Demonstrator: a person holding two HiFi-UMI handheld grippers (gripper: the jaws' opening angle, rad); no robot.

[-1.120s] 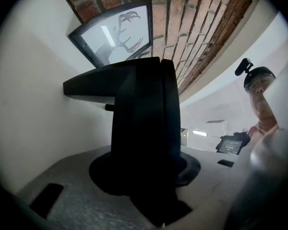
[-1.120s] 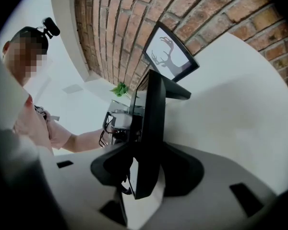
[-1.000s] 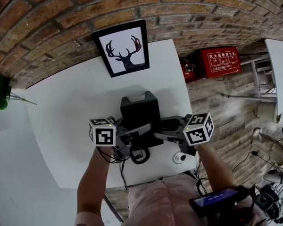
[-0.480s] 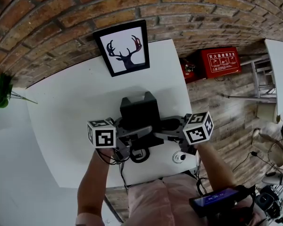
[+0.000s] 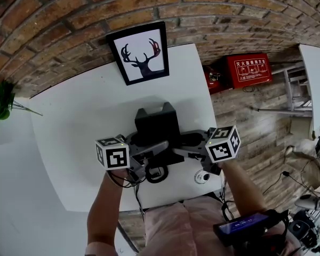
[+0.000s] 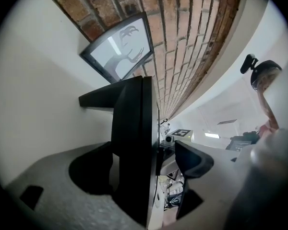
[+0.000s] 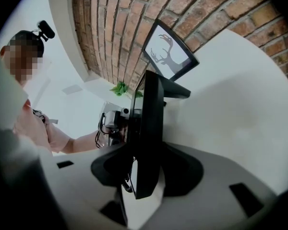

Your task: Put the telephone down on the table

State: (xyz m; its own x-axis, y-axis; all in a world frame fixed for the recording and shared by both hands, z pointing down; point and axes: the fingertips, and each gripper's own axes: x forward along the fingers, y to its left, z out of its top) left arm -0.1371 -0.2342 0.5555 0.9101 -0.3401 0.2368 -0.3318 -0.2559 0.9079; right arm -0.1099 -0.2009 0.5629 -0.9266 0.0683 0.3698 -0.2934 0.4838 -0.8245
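A black telephone (image 5: 156, 127) sits on the white table (image 5: 80, 121), its coiled cord (image 5: 157, 174) trailing toward the near edge. My left gripper (image 5: 149, 152) is at the phone's left side. In the left gripper view the phone's edge (image 6: 132, 143) stands between the jaws of this gripper (image 6: 143, 167). They are opening, and the right-hand finger (image 6: 194, 159) is clear of the phone. My right gripper (image 5: 182, 147) is at the phone's right side. The right gripper view shows it (image 7: 146, 169) closed on the phone's thin edge (image 7: 151, 123).
A framed deer picture (image 5: 143, 53) leans on the brick wall behind the phone. A small round object (image 5: 202, 177) lies near the table's front right corner. A green plant (image 5: 1, 103) is far left, and a red box (image 5: 248, 68) stands on the floor to the right.
The left gripper's jaws have spread apart, off the phone's edge, and its marker cube has drifted slightly left and down. The right gripper and the phone have stayed put.
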